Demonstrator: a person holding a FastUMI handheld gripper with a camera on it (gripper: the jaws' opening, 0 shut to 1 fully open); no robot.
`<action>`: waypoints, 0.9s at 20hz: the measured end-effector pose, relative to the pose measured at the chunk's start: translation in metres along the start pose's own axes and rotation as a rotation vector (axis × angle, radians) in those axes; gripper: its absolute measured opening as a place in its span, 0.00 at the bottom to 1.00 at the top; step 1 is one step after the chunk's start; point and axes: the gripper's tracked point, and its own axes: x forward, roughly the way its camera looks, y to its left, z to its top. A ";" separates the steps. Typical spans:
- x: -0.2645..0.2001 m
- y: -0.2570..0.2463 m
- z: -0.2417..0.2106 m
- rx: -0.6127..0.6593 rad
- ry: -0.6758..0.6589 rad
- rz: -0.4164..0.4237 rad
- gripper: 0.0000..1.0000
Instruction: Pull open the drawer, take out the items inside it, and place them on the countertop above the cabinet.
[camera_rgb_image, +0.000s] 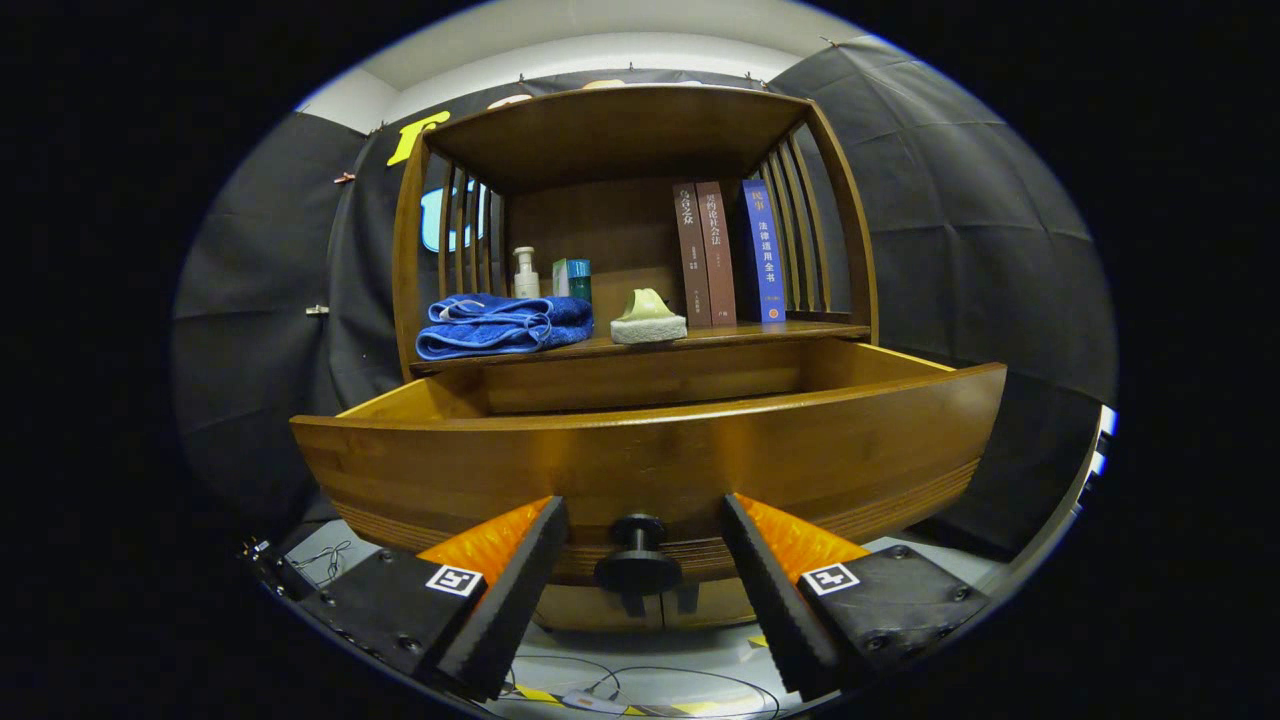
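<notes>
With the curved brown wooden drawer (650, 455) standing pulled out below the countertop shelf (640, 345), the gripper (640, 570) was spread open around the round black knob (638, 560) without contact, best withdrawn straight back before reaching inside.

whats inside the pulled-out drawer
The drawer is open, with its far inner wall and side rims visible. Its front panel hides the floor and any contents. The open gripper straddles the knob without touching.
</notes>
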 end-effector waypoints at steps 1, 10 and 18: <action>0.002 0.000 -0.001 -0.014 0.005 -0.002 1.00; 0.033 -0.002 0.008 -0.033 0.012 0.015 1.00; 0.093 -0.005 0.014 -0.087 0.043 0.008 0.99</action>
